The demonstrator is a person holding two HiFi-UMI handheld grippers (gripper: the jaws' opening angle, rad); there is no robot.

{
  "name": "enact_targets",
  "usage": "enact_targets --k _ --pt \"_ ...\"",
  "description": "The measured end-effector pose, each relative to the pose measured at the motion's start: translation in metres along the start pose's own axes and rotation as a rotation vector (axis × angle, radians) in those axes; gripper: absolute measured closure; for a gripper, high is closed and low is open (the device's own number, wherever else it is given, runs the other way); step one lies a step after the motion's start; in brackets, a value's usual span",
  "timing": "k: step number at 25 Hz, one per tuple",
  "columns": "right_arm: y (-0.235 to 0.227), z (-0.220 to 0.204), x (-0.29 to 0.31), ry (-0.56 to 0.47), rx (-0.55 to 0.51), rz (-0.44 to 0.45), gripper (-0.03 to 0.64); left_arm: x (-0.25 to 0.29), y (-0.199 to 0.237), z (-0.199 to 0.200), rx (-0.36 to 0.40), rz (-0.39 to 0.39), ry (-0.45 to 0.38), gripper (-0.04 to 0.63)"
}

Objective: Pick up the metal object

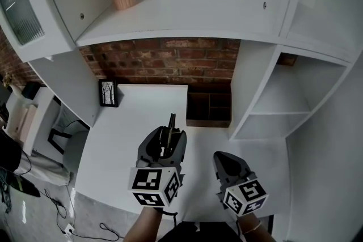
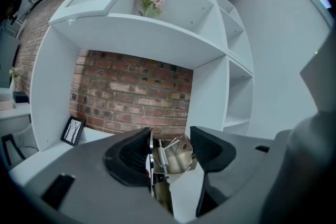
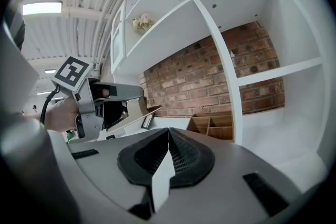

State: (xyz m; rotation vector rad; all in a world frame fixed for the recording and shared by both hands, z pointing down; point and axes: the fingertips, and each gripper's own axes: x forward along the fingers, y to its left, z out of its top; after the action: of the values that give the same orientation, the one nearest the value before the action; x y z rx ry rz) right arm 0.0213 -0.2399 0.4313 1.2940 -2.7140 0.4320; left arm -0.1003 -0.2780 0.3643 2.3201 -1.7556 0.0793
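A: Metal object, where is it placed relative to the tongs?

B: Right between the jaws of the left tongs. The jaws are set wide apart, yet both pads are pressed onto it, one on the flat plate side and one on the folded side with the spring. It is gripped, not just framed.

A: Long axis?

B: It runs along the jaws. A thin end is seen poking out past the tips, aimed toward the wooden organiser, slightly to the left of it.

A: Right tongs?

B: The jaws are pressed together and nothing is held. They are parked on the person's side of the wooden organiser, well apart from the metal object. The left side is the only one that matters here.

A: Is it off the desk?

B: It is judged lifted, since no contact with the desk is seen in the left gripper view. Height cannot be read.

A: Room for moving?

B: Bare desk is seen to the left of the wooden organiser and on its near side. The wooden organiser itself is the obstacle ahead. A white upright stands just to its right, so a pull upward or back toward the person is judged safest.
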Motion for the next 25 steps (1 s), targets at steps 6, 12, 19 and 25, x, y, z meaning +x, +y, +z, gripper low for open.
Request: enact_targets --k 6,12,19,25 --pt "0.019 0.006 -0.013 -0.036 -0.016 -0.014 0.611 -0.031 -0.009 -0.005 0.048 -0.056 0.015 0.346" --pt "0.039 0.007 -0.028 -0.06 -0.036 -0.02 0.611 -0.059 -0.018 -0.017 0.063 -0.104 0.035 0.347" --pt "0.058 0.005 -0.044 -0.077 -0.052 -0.026 0.611 -0.087 -0.025 -0.032 0.076 -0.143 0.058 0.347" --pt "0.071 0.005 -0.055 -0.09 -0.082 -0.027 0.612 -0.104 -0.029 -0.045 0.096 -0.157 0.084 0.346"
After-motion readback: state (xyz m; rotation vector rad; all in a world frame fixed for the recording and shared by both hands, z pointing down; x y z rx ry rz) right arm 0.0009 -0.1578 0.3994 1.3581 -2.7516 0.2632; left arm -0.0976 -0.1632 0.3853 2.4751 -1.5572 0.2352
